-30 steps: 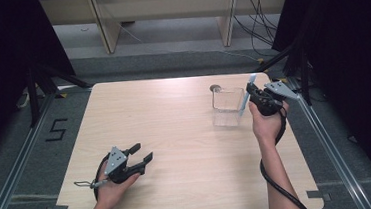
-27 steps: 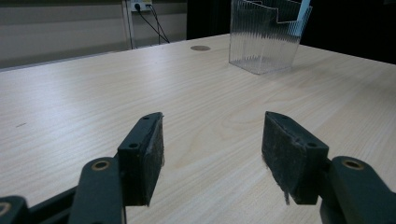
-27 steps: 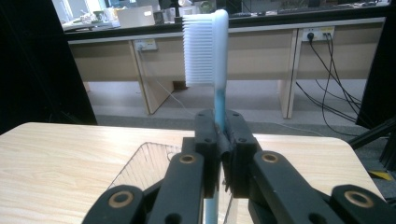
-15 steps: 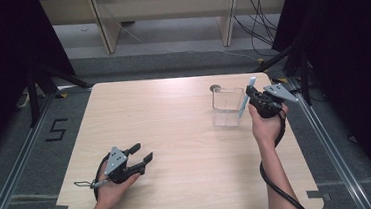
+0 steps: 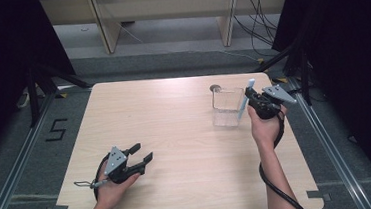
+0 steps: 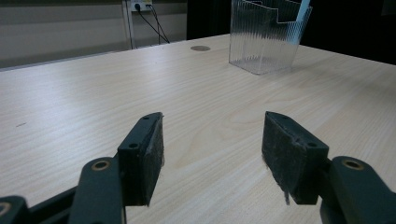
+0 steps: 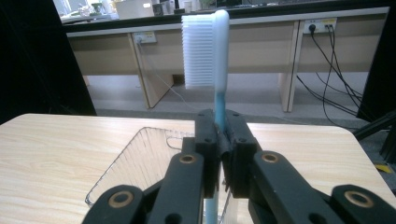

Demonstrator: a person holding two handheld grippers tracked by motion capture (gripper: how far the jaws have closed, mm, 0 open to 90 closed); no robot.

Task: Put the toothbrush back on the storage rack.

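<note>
The toothbrush [image 7: 217,79] has a pale blue handle and a white head with a dense block of white bristles, which faces left in the right gripper view. It stands nearly upright, head uppermost, with the right gripper [image 7: 220,135] clamped on its handle below the head. In the high view the toothbrush [image 5: 246,99] sits at the right edge of the clear container [image 5: 228,107], its lower end dipping at the rim; whether it touches the wall cannot be told. The ribbed, transparent container [image 6: 268,35] stands on the wooden table [image 5: 176,135] toward its far right, and nothing else is seen inside it. The left gripper [image 5: 140,155] rests low over the table's near left, its jaws spread apart around nothing.
</note>
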